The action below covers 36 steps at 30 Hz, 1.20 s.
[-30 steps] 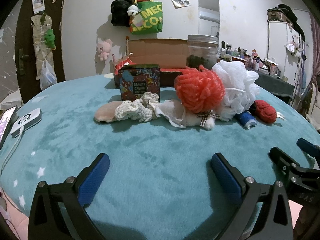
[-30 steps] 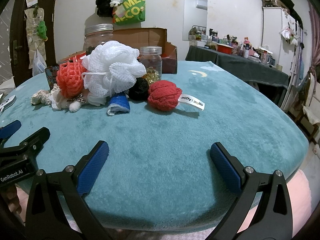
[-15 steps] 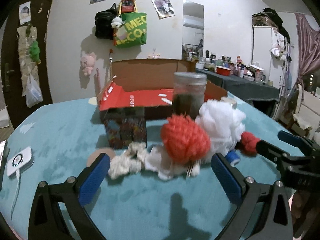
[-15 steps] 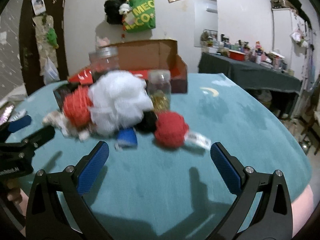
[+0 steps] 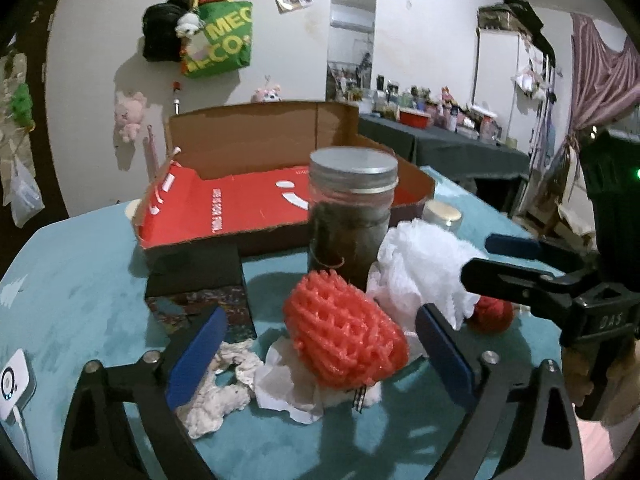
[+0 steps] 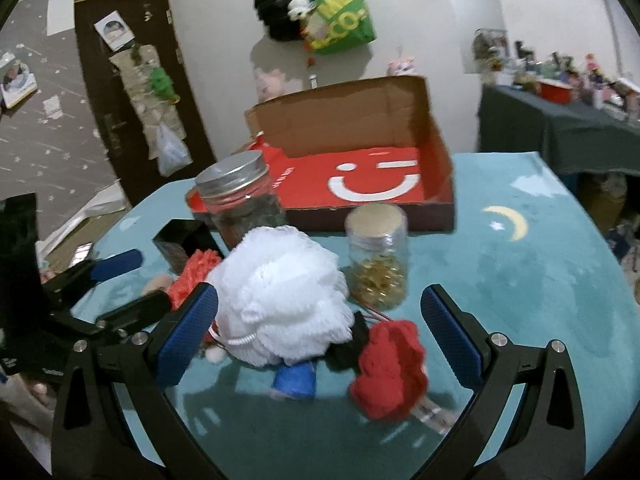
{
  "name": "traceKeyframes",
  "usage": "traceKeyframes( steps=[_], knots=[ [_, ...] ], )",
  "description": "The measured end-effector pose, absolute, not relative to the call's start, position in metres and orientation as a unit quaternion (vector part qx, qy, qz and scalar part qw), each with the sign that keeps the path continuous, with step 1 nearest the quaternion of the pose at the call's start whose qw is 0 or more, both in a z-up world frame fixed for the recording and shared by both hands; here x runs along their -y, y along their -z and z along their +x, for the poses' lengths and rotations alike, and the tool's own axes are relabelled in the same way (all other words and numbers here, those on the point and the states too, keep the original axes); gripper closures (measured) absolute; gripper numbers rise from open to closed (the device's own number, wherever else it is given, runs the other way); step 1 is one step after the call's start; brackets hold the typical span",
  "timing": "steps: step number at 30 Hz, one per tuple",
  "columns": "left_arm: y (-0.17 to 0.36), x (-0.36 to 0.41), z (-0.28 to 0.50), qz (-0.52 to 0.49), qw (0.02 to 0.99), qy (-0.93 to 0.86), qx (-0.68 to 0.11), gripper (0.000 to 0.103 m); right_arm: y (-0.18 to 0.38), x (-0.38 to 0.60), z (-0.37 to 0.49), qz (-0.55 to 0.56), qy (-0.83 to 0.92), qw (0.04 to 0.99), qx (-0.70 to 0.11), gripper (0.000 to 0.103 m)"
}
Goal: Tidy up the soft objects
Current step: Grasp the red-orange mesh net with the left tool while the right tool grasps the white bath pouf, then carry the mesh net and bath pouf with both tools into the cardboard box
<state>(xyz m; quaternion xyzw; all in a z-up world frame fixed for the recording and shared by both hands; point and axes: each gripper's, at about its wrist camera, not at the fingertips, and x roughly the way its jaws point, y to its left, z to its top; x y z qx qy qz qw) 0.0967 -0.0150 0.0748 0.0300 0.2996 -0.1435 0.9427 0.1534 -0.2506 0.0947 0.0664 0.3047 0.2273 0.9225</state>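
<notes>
- Left gripper (image 5: 320,354): jaws wide but closing, empty; the orange mesh sponge (image 5: 345,342) sits between the pads, not pressed.
- Right gripper (image 6: 319,334): spread wide, empty; white bath pouf (image 6: 280,296) just ahead between the fingers, red knitted ball (image 6: 390,372) at its right-hand pad side.
- Both hang above the pile, tilted down; I'd say lining up a pick.
- Cream crochet piece (image 5: 218,396) lies by the left gripper's left pad.
- Beyond the pile: two jars, metal-lid jar (image 6: 240,204) and gold-bead jar (image 6: 378,256).
- Farthest: open red cardboard box (image 6: 360,184), likely the drop spot for the soft stuff.
</notes>
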Motion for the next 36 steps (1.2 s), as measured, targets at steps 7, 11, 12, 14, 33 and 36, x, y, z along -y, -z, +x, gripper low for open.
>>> traceKeyframes(
  steps=[7,11,12,14,33,36],
  knots=[
    [-0.055,0.018,0.108,0.034,0.924,0.167,-0.341,0.042,-0.083,0.234,0.175,0.053,-0.272,0.897,-0.345,0.015],
    [-0.053,0.012,0.108,0.025,0.922,0.173,-0.345,0.051,-0.077,0.232,0.177,0.066,-0.301,0.881,-0.359,0.044],
    [-0.054,0.01,0.108,0.021,0.923,0.175,-0.343,0.052,-0.077,0.232,0.176,0.069,-0.304,0.881,-0.357,0.05],
    [-0.057,0.006,0.105,0.015,0.925,0.175,-0.338,0.054,-0.078,0.233,0.174,0.076,-0.309,0.88,-0.352,0.065],
    [-0.091,-0.008,0.087,0.031,0.94,0.166,-0.295,0.057,-0.105,0.248,0.136,0.081,-0.268,0.915,-0.291,0.085],
    [-0.097,-0.011,0.086,0.03,0.942,0.166,-0.291,0.057,-0.111,0.251,0.132,0.083,-0.268,0.918,-0.282,0.086]
  ],
)
